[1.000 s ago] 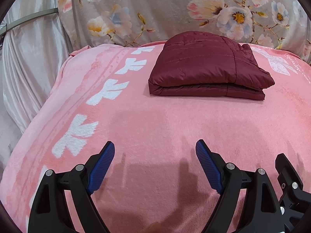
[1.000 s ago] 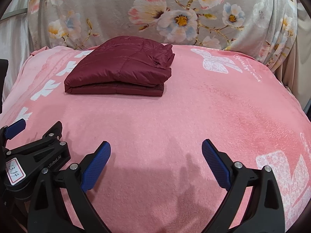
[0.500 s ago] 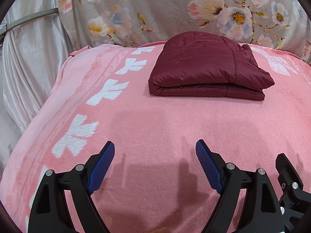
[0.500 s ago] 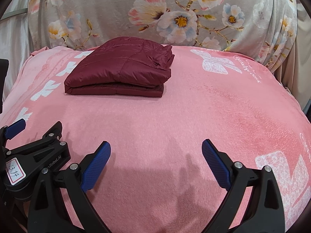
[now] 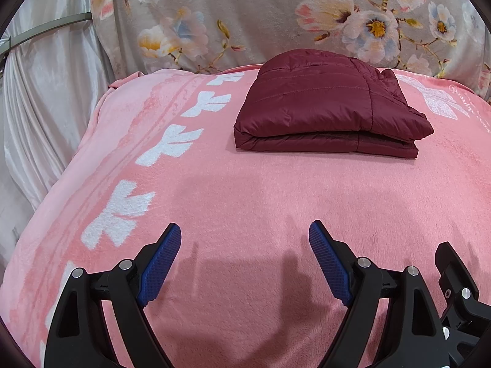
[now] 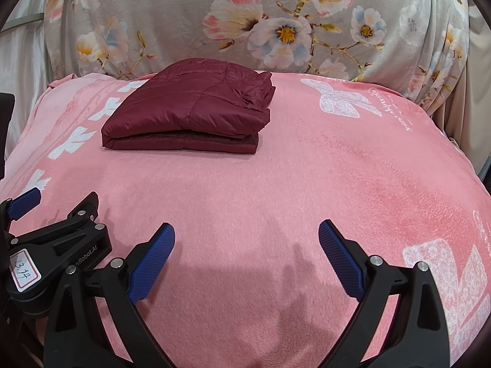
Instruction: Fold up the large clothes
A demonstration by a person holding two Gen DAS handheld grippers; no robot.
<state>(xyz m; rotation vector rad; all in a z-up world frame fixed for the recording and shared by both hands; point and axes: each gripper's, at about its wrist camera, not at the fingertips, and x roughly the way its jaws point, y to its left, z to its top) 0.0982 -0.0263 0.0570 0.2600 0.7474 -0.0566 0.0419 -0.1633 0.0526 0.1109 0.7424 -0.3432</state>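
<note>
While both tools hung low over the near part of the bed, neither held anything: the left tool [image 5: 245, 230] stood with its blue pads [image 5: 159, 263] wide apart above bare pink blanket, and the right tool [image 6: 247, 230] likewise had its pads [image 6: 152, 263] spread, with only blanket showing between them. The two sat side by side, close together, the left tool's black frame and a small handwritten label [image 6: 24, 267] appearing at the lower left of the right wrist view, and part of the right tool's frame showing at the lower right of the left wrist view. Both cast soft shadows on the pink blanket [image 5: 245, 190], which covered the bed and bore a row of white leaf-like prints [image 5: 118, 214] along its left side and a white butterfly print [image 6: 343, 99] toward the far right. Well apart from both tools, near the far edge of the blanket, lay the dark red quilted jacket [image 5: 325, 107], folded into a flat, neat stack. Behind it rose a grey cloth with flowers [image 6: 285, 30], and pale shiny drapery [image 5: 52, 92] hung at the left.
</note>
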